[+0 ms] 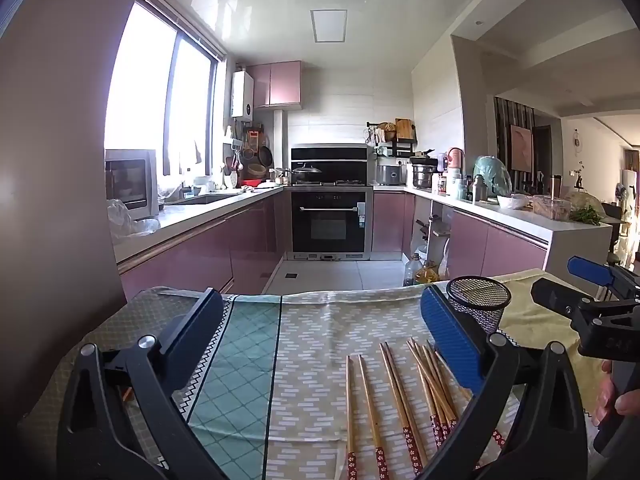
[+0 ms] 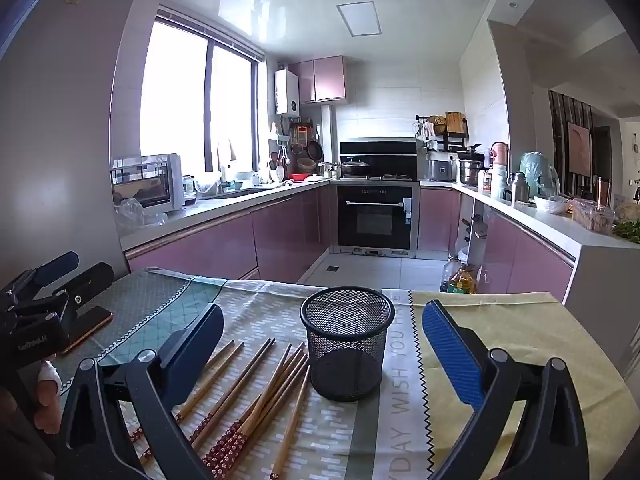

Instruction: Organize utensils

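Tan bamboo chopsticks [image 2: 256, 392] carry dark red ends dotted with small white flowers. The mesh holder [image 2: 347, 342] is black. The tablecloth [image 2: 500, 320] runs in panels: teal diamond grid, beige with white dashes, plain pale yellow (zigzag black trim between them). Gripper fingers [image 2: 452, 352] are blue with black frames, and the kitchen cabinets [image 2: 280, 232] are glossy pink

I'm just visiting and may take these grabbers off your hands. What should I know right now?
Left gripper: open, holding nothing.
Right gripper: open, holding nothing, facing the mesh cup.
Chopsticks: all lying loose on the tablecloth, left of the cup.
Cup: upright, looks empty.
Done: nothing yet.
Left: probably pick up the chopsticks and stand them in the cup.
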`<state>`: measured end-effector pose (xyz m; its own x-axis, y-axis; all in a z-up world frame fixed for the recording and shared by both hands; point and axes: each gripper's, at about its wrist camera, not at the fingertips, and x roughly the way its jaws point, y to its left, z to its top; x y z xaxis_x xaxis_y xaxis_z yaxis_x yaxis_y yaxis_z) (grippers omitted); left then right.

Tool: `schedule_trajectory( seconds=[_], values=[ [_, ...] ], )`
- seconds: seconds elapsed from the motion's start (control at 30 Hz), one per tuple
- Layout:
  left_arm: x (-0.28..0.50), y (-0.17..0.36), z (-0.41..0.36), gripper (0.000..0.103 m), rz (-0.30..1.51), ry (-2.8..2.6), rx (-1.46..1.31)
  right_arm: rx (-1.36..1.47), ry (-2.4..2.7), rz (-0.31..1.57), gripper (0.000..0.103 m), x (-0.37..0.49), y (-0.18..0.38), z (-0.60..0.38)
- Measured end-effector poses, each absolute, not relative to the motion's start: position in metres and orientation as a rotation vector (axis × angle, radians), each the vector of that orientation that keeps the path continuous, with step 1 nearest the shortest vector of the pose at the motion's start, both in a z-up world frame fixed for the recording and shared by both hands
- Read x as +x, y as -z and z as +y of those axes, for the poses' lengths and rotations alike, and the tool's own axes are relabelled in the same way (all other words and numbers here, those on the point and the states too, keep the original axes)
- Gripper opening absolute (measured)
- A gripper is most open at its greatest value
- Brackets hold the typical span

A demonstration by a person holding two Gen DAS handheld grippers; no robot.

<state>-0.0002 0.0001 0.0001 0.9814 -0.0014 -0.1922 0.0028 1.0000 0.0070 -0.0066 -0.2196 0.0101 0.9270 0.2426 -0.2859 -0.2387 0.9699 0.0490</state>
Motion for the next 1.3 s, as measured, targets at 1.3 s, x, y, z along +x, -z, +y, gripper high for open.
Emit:
schedule_trajectory(
  seconds=[1.3],
  values=[
    [-0.016,-0.006,-0.005,0.097,0.169,0.024,0.024,0.038,-0.255,0.277,0.096,-0.012,-0.014,-0.227]
  ],
)
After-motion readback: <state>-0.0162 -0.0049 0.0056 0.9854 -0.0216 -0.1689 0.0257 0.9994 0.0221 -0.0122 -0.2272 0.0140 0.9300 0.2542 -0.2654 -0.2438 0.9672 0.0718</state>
